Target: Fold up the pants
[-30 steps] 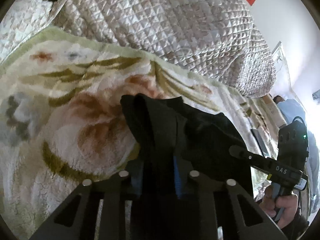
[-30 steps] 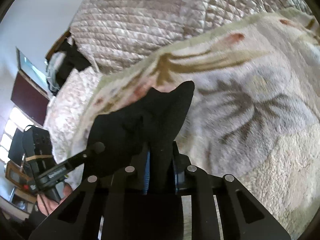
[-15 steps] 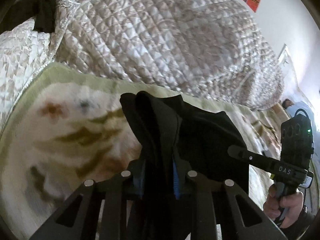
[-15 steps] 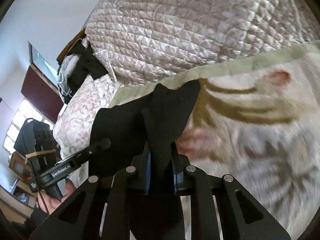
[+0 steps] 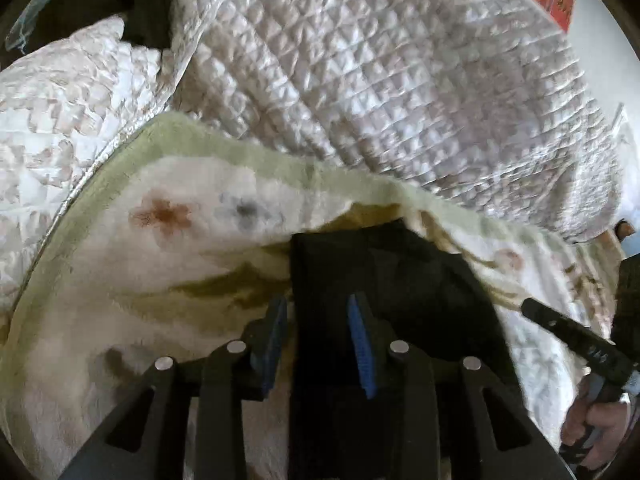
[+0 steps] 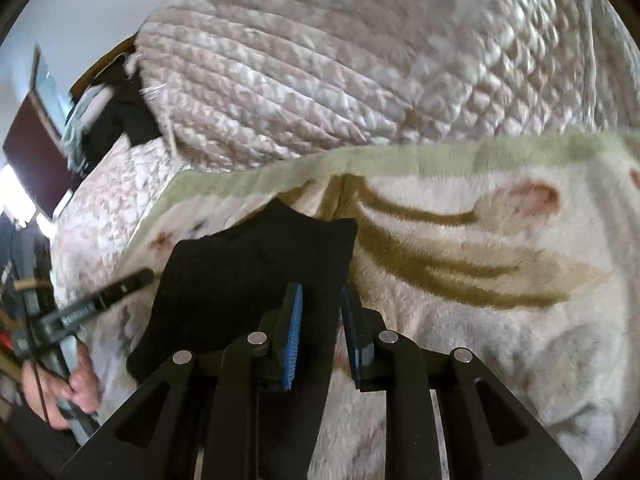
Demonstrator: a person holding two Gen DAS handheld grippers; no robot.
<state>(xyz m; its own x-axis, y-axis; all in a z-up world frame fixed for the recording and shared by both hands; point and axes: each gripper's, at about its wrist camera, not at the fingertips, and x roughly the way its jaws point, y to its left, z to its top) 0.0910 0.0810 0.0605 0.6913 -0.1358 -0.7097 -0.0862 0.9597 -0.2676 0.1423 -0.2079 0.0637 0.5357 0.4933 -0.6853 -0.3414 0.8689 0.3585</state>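
Your left gripper (image 5: 318, 332) and right gripper (image 6: 320, 320) both sit with jaws spread, black pants (image 5: 384, 280) lying loose between the pads, not pinched. Pants rest bunched on the floral fleece blanket (image 5: 140, 264), near its far edge. Beyond: quilted bedspread (image 5: 380, 80). One fold looks laid; flattening and further folds likely remain.
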